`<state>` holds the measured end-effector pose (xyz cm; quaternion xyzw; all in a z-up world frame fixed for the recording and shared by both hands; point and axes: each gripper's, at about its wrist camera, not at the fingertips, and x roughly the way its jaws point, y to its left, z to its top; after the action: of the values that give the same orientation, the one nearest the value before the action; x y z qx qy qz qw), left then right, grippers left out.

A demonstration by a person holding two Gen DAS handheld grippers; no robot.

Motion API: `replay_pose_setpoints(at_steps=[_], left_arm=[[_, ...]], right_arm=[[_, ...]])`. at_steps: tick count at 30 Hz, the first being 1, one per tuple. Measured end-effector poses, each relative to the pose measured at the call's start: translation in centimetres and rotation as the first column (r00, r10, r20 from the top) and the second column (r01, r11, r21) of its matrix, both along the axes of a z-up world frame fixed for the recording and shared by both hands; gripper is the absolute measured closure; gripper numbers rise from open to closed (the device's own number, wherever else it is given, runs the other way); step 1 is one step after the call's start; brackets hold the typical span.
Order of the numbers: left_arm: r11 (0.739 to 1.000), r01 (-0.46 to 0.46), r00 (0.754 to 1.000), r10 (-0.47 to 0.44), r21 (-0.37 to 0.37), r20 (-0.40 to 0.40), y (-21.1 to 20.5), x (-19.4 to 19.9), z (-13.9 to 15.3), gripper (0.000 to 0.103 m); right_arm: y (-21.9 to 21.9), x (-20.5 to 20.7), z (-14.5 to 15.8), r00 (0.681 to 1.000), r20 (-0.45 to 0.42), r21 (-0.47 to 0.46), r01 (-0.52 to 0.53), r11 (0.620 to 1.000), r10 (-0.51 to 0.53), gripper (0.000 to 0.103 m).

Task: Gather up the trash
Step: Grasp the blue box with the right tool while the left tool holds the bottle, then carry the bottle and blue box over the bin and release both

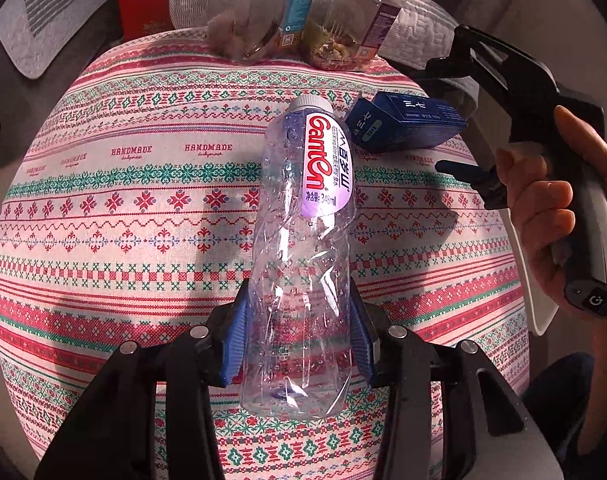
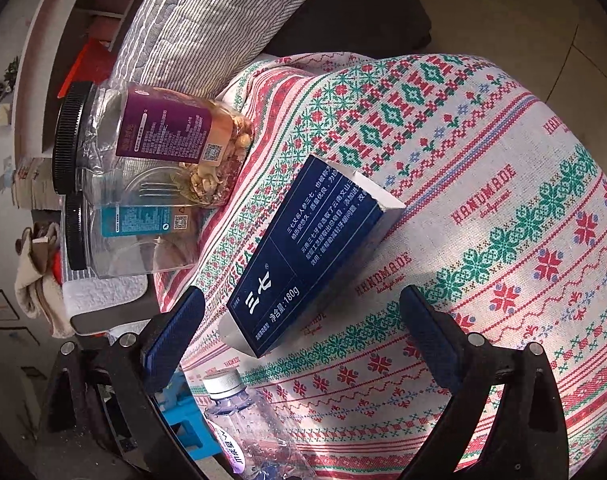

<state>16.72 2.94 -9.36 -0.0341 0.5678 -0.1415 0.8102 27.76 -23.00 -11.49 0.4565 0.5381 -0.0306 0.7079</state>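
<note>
Covering table, patterned tablecloth (image 1: pixel 103 208) carries trash. Empty water bottle (image 1: pixel 303 240) lies centre, left gripper (image 1: pixel 299 344) clamped on base for lifting. Right gripper (image 2: pixel 303 340) wide open, straddling toothpaste box (image 2: pixel 303 256), no contact.

A home: patterned tablecloth (image 1: pixel 143 208), quilted sofa cushion (image 2: pixel 207 20).
</note>
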Motion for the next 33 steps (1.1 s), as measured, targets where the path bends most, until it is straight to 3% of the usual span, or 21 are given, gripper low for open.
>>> replay_pose_setpoints(at_steps=[2,4,7,10,16,23,30,33], left_arm=[[1.000,-0.008,1.000,0.008,-0.008,0.006,0.3,0.1,0.2,0.059],[1.000,-0.019,1.000,0.019,-0.017,0.010,0.6,0.3,0.4,0.059],[0.999,-0.033,0.999,0.034,-0.035,0.022,0.9,0.7,0.8,0.059],[0.998,-0.044,0.999,0.045,-0.049,0.030,1.0,0.9,1.1,0.059],[0.999,-0.027,0.998,0.029,-0.039,0.048,0.2,0.5,1.2,0.059],[0.998,-0.039,0.996,0.042,-0.040,0.076,-0.5,-0.2,1.7,0.059],[0.998,0.001,0.995,0.005,-0.064,0.101,-4.1,-2.7,2.8,0.059],[0.995,0.016,0.993,-0.005,-0.096,0.115,-5.8,-4.0,3.7,0.059]], right_arm=[[0.7,1.2,0.2,1.000,-0.023,-0.066,-0.023,0.998,0.021,0.012],[1.2,1.7,0.0,0.997,-0.055,-0.134,-0.059,0.989,0.052,0.031],[1.0,0.5,0.1,0.997,0.015,-0.103,-0.077,0.992,0.079,0.052],[0.7,-1.4,0.9,0.990,0.060,-0.085,-0.119,0.989,0.124,0.060],[0.1,-5.0,5.1,0.963,0.135,-0.237,-0.198,0.951,0.235,0.066],[-2.3,-10.9,8.2,0.943,0.170,-0.258,-0.239,0.936,0.287,0.066],[-3.7,-15.5,7.6,0.924,0.172,-0.276,-0.289,0.917,0.343,0.066],[-3.9,-16.8,8.8,0.911,0.188,-0.304,-0.301,0.904,0.367,0.065]])
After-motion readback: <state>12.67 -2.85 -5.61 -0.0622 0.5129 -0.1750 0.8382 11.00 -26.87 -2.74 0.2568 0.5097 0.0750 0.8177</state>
